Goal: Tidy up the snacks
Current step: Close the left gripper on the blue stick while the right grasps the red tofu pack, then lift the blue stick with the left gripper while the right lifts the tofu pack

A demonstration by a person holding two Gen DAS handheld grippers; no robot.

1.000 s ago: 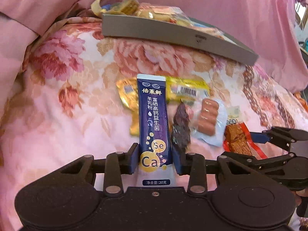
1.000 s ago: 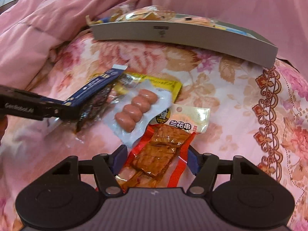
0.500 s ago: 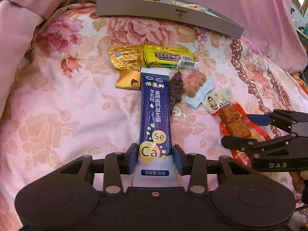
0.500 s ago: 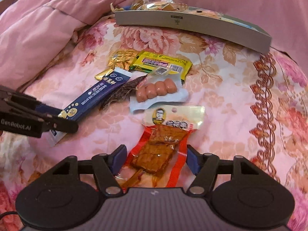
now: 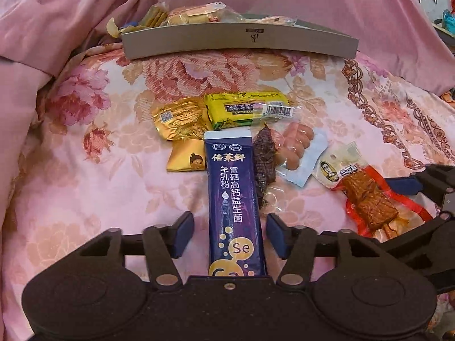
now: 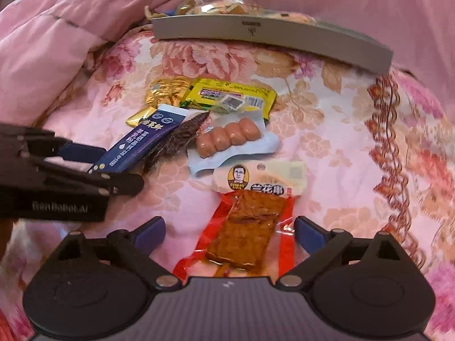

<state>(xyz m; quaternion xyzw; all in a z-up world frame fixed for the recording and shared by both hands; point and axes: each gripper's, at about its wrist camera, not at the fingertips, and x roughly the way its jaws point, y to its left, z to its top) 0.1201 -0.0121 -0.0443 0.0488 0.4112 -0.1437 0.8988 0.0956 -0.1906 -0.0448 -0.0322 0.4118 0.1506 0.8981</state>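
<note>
A dark blue powder sachet (image 5: 233, 199) lies flat on the floral bedspread between the fingers of my left gripper (image 5: 230, 234), whose jaws are opening; both pads stand clear of it. The red-edged dried tofu pack (image 6: 250, 227) lies between the fingers of my right gripper (image 6: 230, 234), jaws opening wide and off the pack. Beside them lie a sausage pack (image 5: 298, 153), a dark jerky strip (image 5: 264, 164), a yellow-green packet (image 5: 247, 108) and gold packets (image 5: 179, 119). From the right wrist view the left gripper (image 6: 113, 167) and the blue sachet (image 6: 142, 145) show at left.
A grey box lid or tray (image 5: 241, 42) holding several wrapped snacks rests at the far side of the bed. A pink quilt (image 5: 71, 5) is bunched up behind and to the left. The bedspread (image 5: 85, 184) left of the snacks is bare.
Both grippers lowered their packs onto the bedspread and their jaws spread apart, letting go of the blue sachet and the tofu pack. Both views drew back a little from the tray.
</note>
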